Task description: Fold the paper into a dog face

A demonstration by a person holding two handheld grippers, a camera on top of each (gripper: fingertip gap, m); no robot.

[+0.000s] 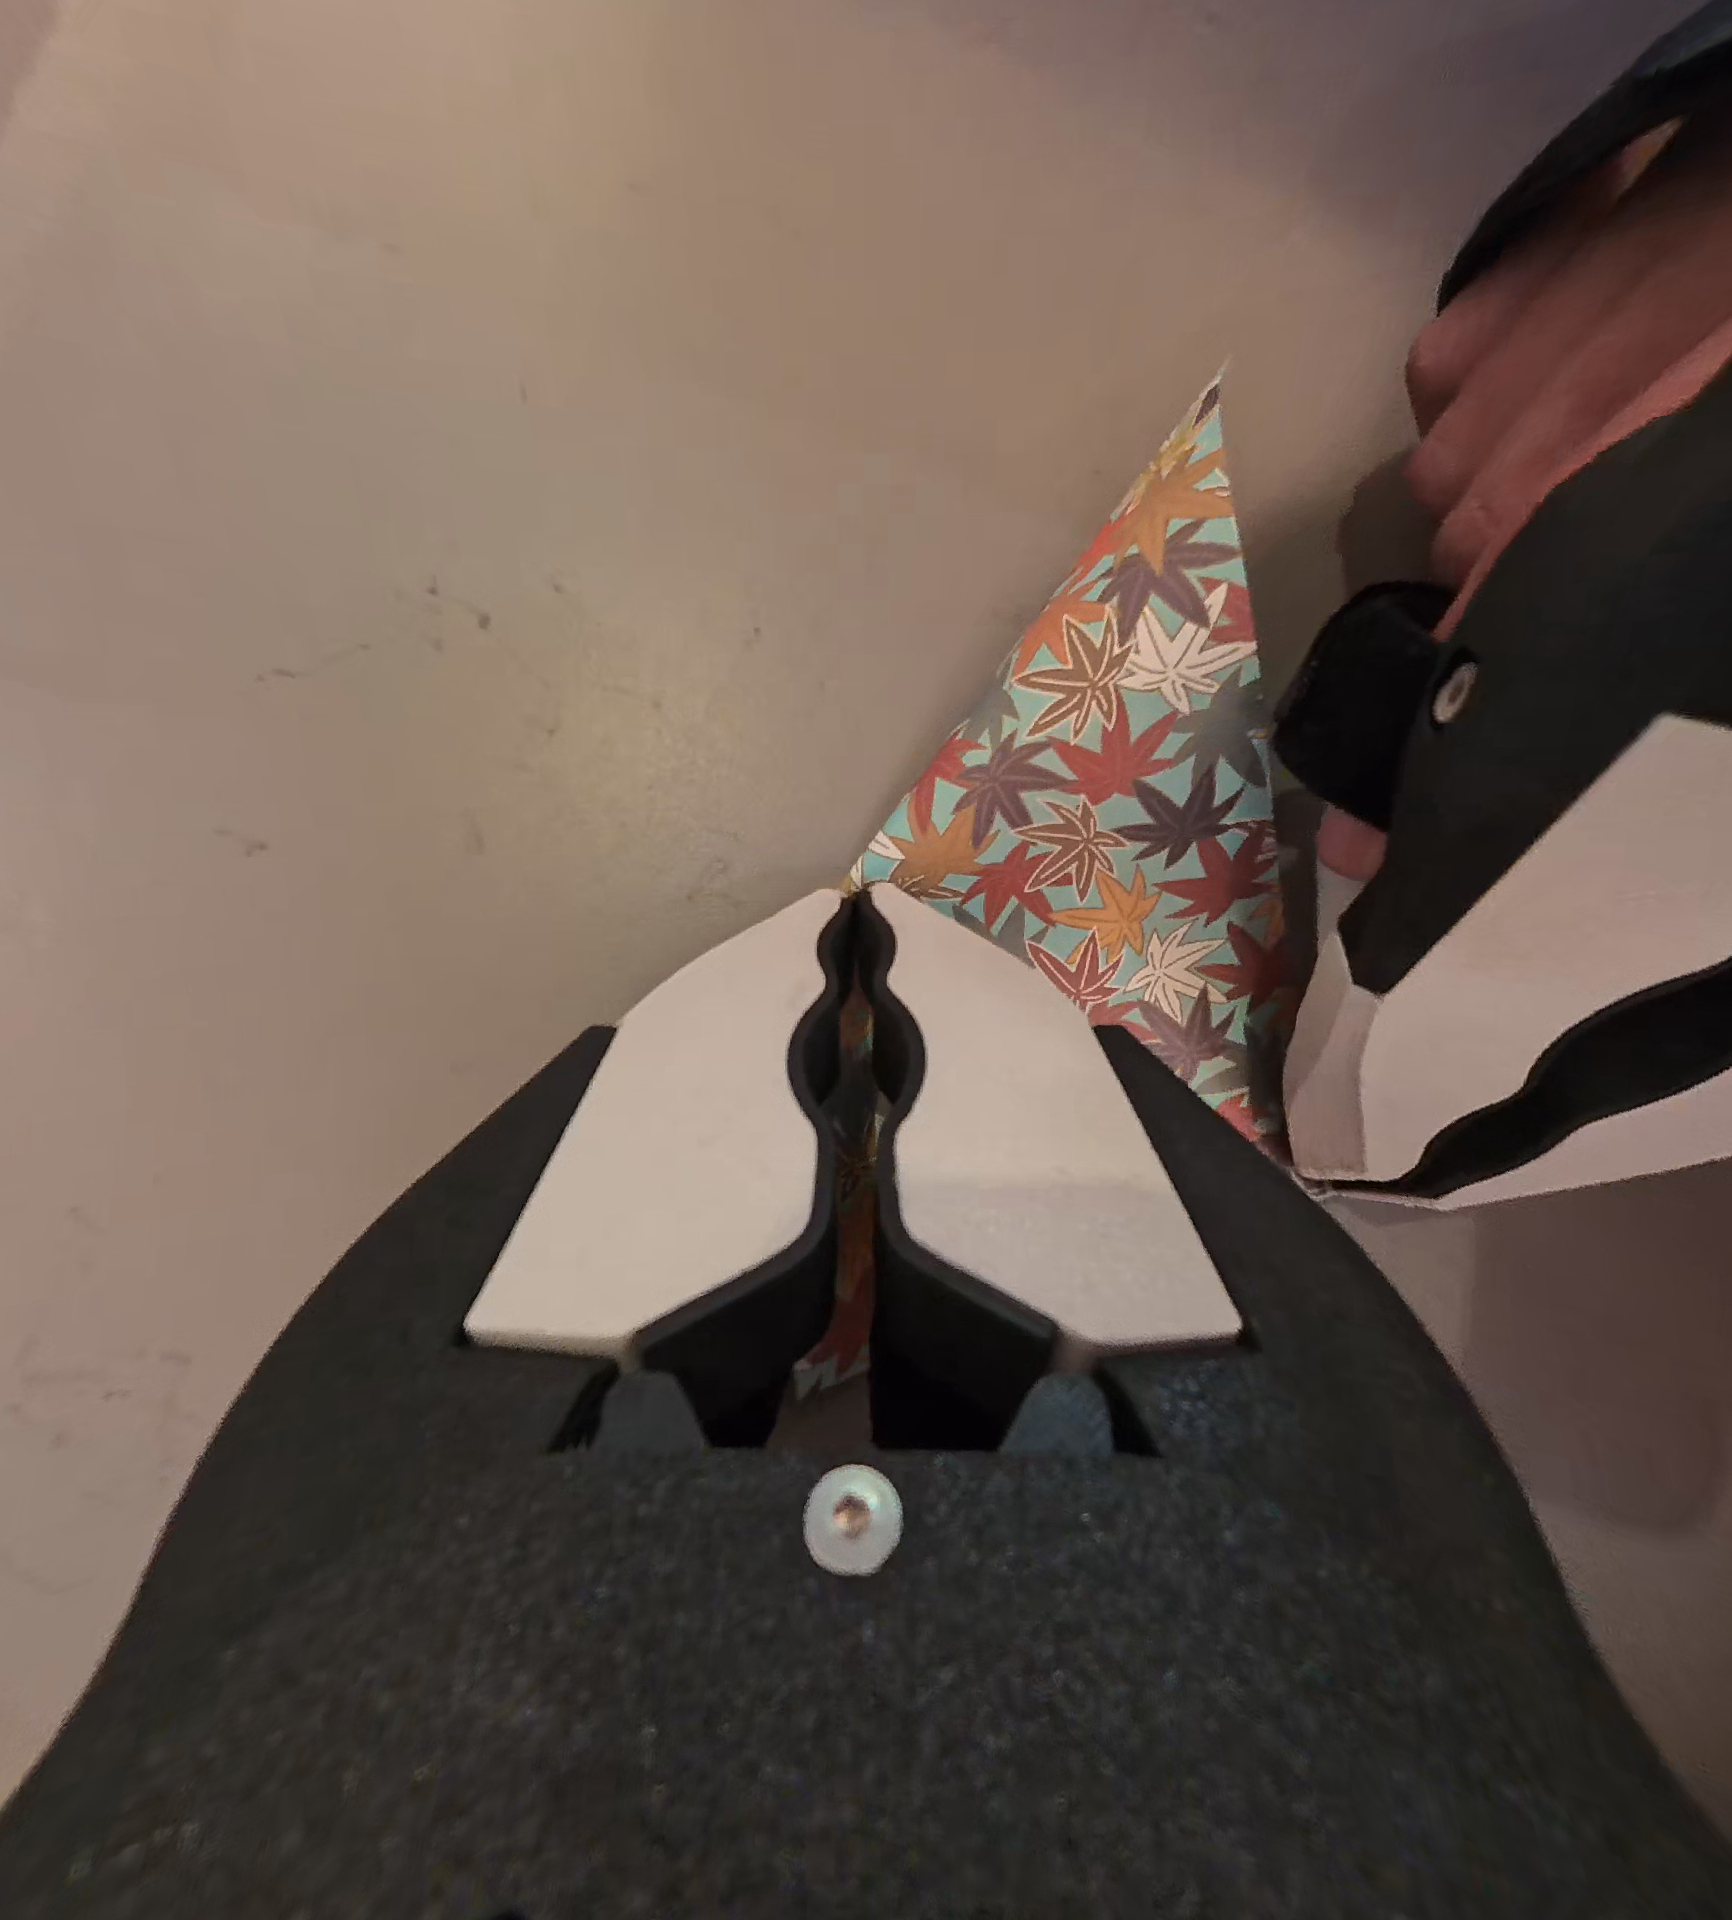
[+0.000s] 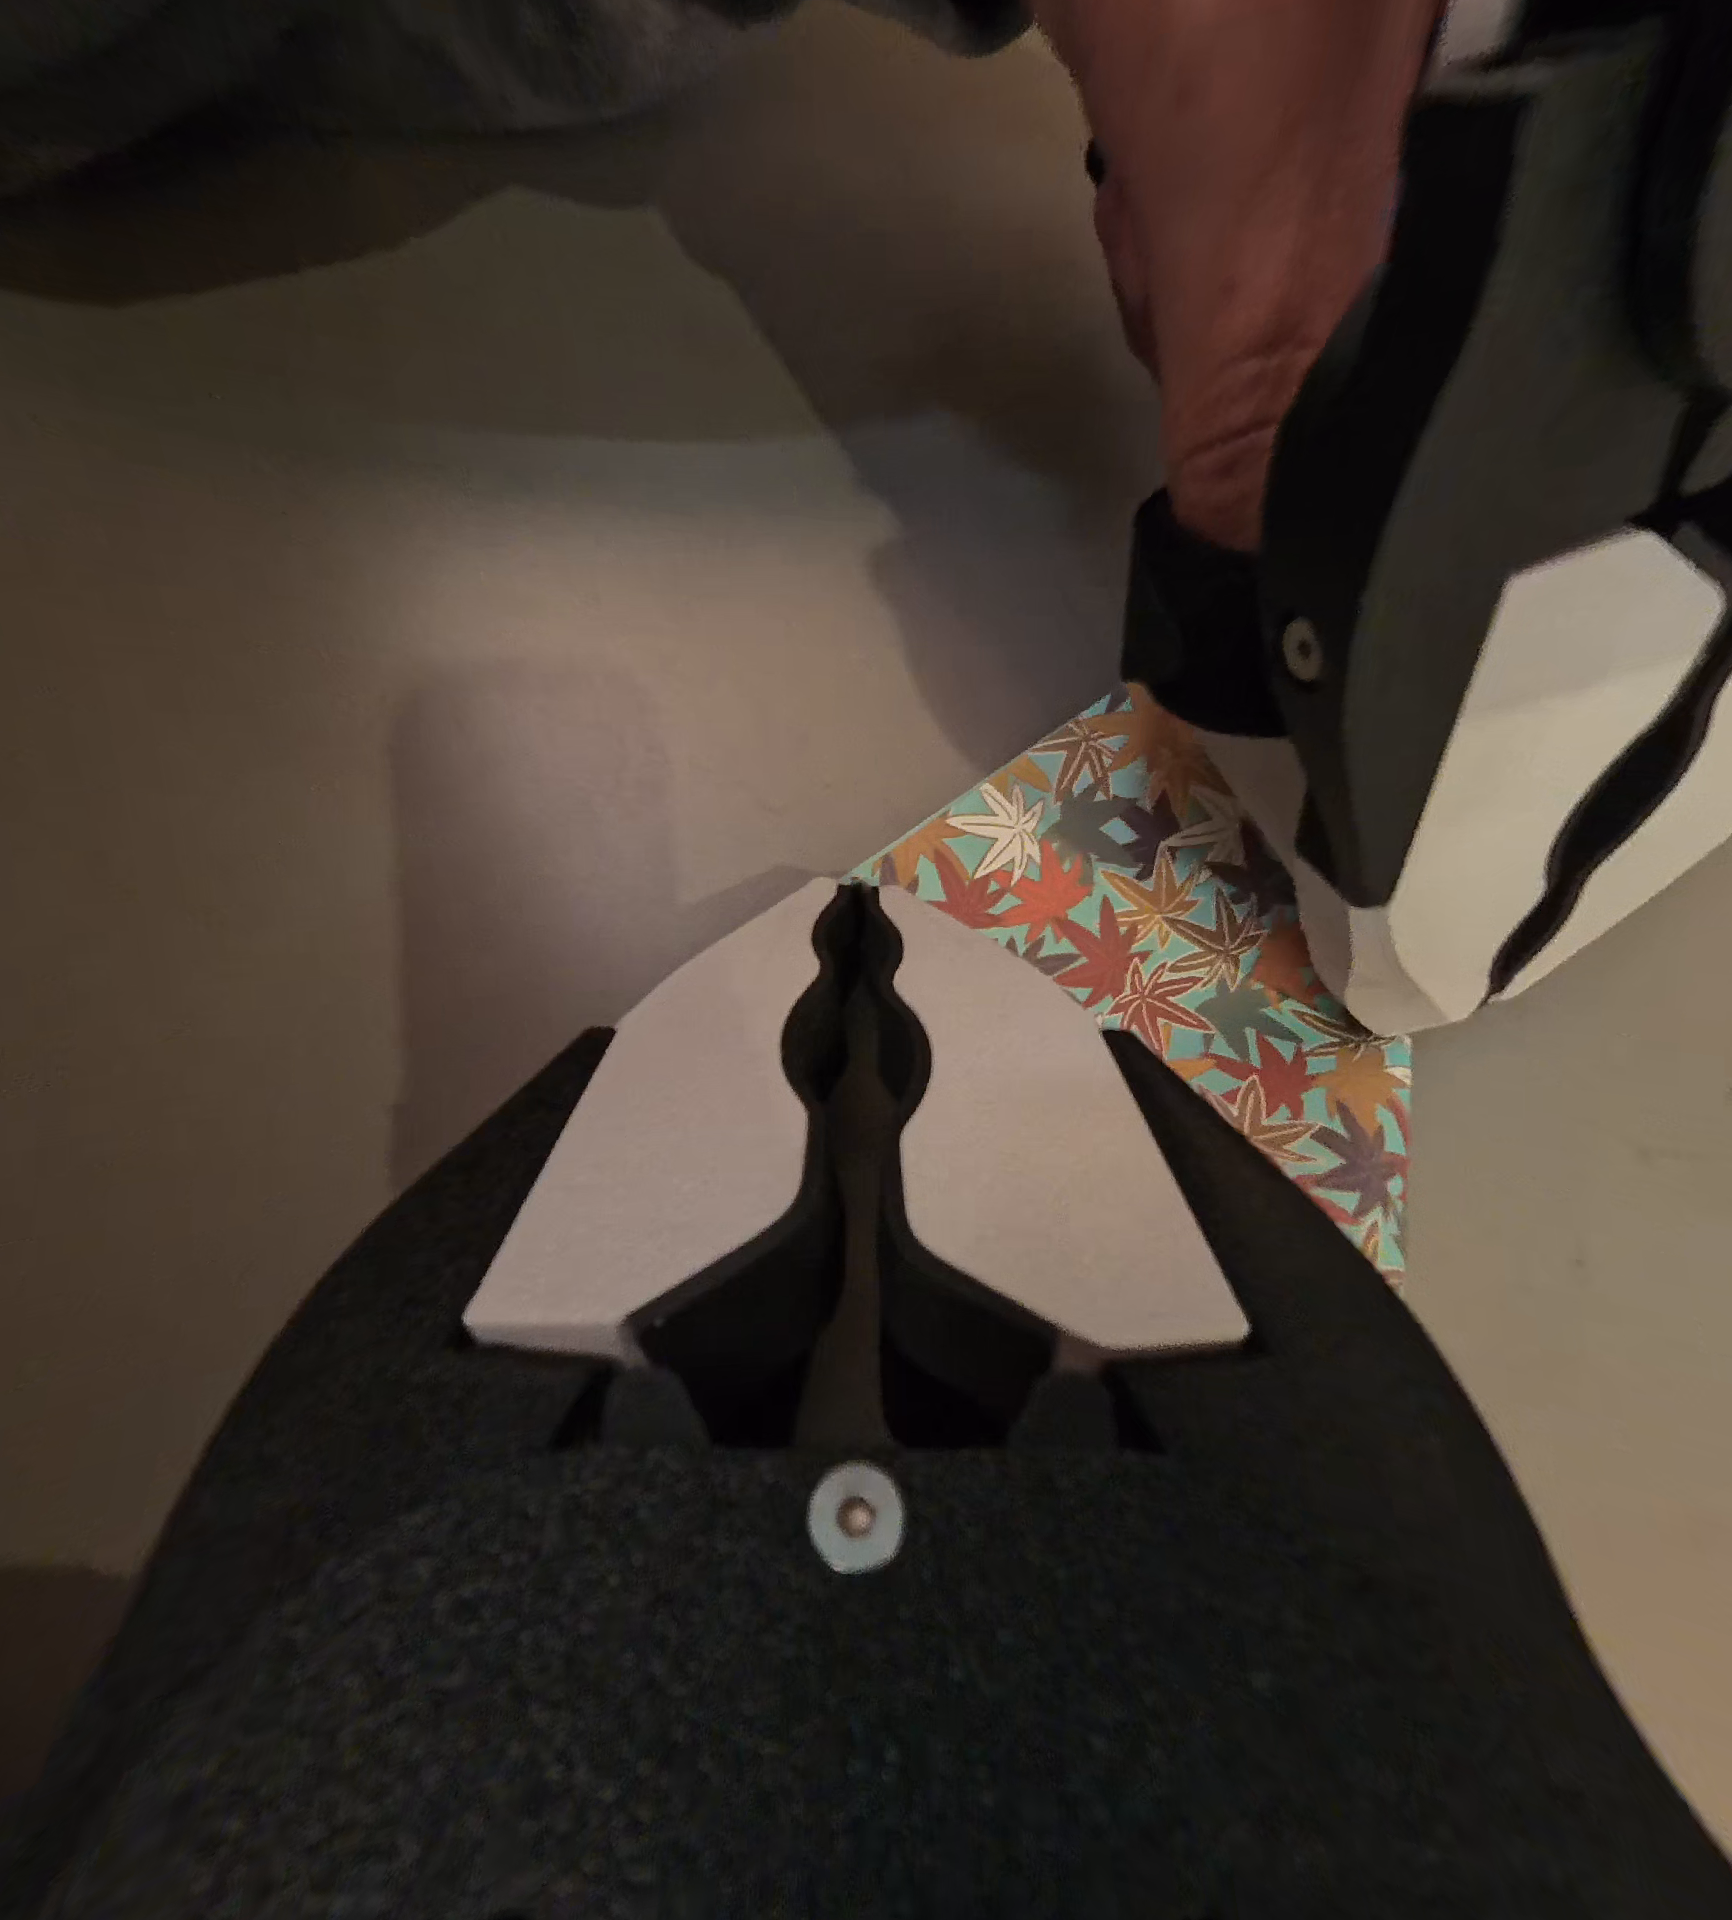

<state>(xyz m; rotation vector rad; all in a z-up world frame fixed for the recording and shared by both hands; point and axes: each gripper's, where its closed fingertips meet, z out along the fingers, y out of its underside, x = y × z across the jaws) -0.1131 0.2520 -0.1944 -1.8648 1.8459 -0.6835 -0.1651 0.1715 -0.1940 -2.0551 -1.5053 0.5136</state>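
left tongs (image 1: 854,914): mine, clamped on teal leaf-patterned folded paper (image 1: 1132,790)
right tongs (image 2: 854,904): mine, closed at paper's edge; grip unclear
surface: beige table (image 1: 322,520)

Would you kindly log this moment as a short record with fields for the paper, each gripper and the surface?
paper: leaf-patterned sheet, teal ground, folded to a triangle, partly raised off the table
left gripper: fingers closed on one paper edge; paper visible between them
right gripper: fingers closed, tips at the paper's edge; whether paper sits between them is unclear
surface: plain pale table, lightly scuffed
hands: one holds each gripper
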